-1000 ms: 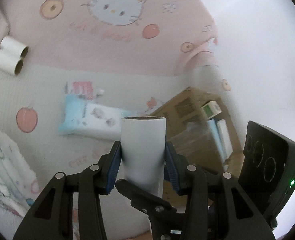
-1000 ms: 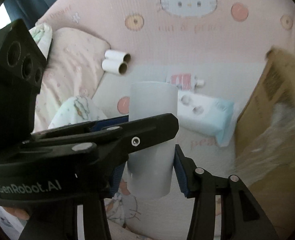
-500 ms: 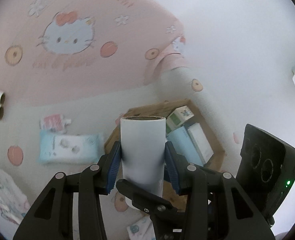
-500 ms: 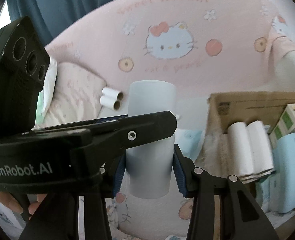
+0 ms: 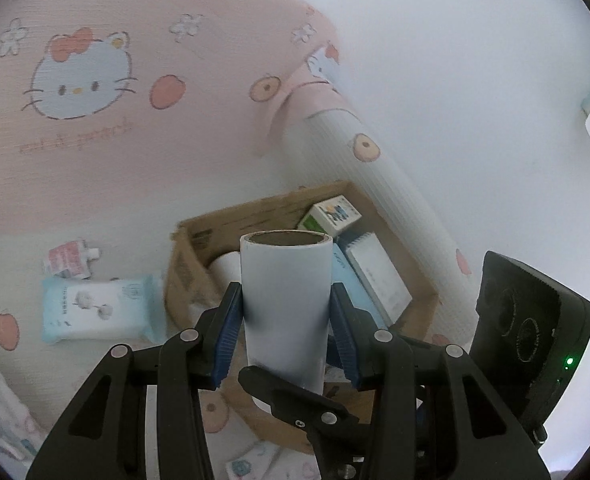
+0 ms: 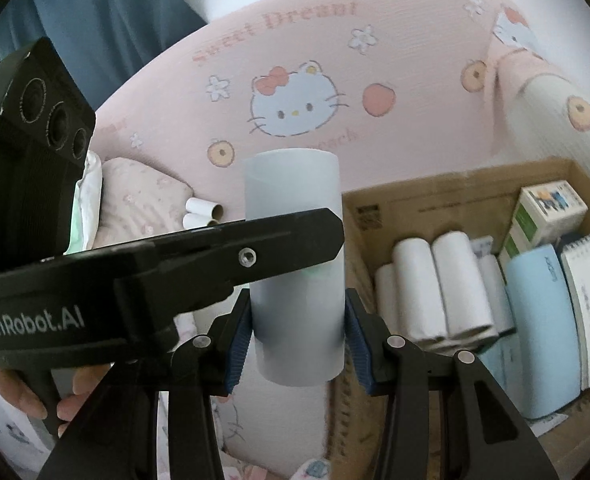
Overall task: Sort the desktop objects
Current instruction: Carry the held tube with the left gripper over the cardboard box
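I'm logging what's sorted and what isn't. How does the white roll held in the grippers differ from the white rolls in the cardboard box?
The held roll stands upright, clamped between blue pads; the boxed rolls lie flat, side by side. The held roll hangs outside the cardboard box; the boxed ones rest inside beside a pale blue pack. Both are white cylinders.

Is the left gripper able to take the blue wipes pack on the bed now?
Probably not as things stand. The left gripper is shut on a white roll, so its jaws are full. The wipes pack lies uncovered on the bed beside the cardboard box; the roll must be put down first.
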The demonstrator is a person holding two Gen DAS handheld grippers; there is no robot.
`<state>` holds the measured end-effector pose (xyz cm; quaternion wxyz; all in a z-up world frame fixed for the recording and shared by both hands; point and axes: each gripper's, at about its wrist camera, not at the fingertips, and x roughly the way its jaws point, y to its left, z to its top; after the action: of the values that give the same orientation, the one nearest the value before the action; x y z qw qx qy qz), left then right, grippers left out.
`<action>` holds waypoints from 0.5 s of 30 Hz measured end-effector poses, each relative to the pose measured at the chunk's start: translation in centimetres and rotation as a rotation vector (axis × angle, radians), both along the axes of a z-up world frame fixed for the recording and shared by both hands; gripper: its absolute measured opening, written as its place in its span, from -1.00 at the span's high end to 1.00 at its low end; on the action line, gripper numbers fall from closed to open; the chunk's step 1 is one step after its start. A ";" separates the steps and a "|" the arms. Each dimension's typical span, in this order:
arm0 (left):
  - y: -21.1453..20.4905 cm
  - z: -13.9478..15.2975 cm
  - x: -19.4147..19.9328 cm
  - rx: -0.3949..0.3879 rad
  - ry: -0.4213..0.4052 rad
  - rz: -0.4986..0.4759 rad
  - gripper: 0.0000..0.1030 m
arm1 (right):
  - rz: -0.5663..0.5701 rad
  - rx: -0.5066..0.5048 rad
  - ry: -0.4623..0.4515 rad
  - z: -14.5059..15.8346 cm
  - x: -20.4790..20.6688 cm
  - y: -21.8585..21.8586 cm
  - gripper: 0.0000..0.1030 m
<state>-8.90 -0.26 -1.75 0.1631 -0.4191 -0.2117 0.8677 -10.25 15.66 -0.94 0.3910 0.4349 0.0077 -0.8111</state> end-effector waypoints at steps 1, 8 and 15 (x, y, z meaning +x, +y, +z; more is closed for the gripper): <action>0.6 0.0 -0.3 0.000 0.001 -0.011 0.09 | -0.001 -0.001 -0.004 0.0 -0.2 0.4 0.19; 3.3 0.0 -2.3 0.019 -0.010 -0.063 0.09 | -0.028 0.019 -0.013 0.5 -1.4 3.3 0.19; 4.8 -0.3 -5.1 0.059 -0.047 -0.076 0.09 | -0.067 0.059 0.002 0.6 -2.9 5.1 0.19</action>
<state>-13.97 4.56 -2.03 0.2032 -0.4421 -0.2247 0.8443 -13.18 20.72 -0.33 0.3506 0.4454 0.0176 -0.8237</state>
